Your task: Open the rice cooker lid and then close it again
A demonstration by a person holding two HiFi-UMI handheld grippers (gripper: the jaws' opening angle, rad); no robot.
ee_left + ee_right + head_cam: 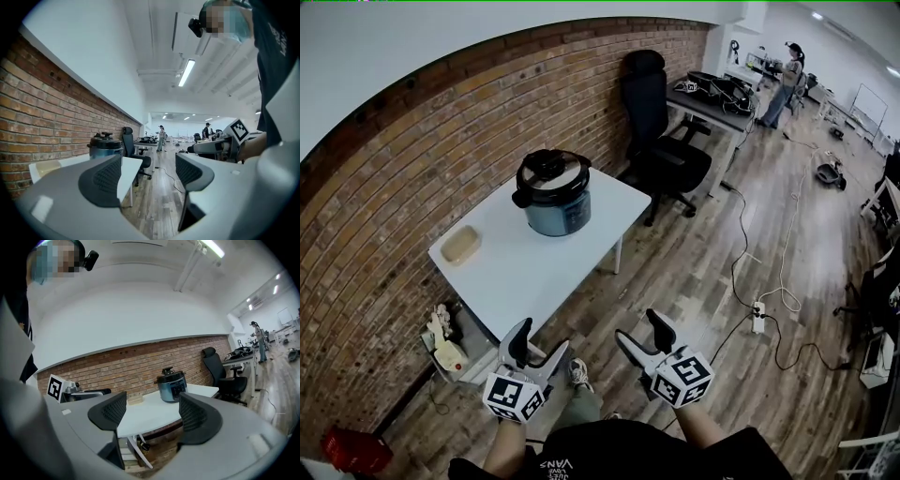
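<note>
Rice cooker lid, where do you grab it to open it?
Probably by the black knob sticking up from the middle of the lid. Come from above, on the open side of the table: the rice cooker stands upright, and the brick wall runs behind it.

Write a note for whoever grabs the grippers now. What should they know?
Left gripper: open, empty, short of the table.
Right gripper: open, empty, also short of it.
Cooker stands on the table near the brick wall, lid shut.
Done: nothing that shows.
Left: step in, open the lid, close it again.
</note>
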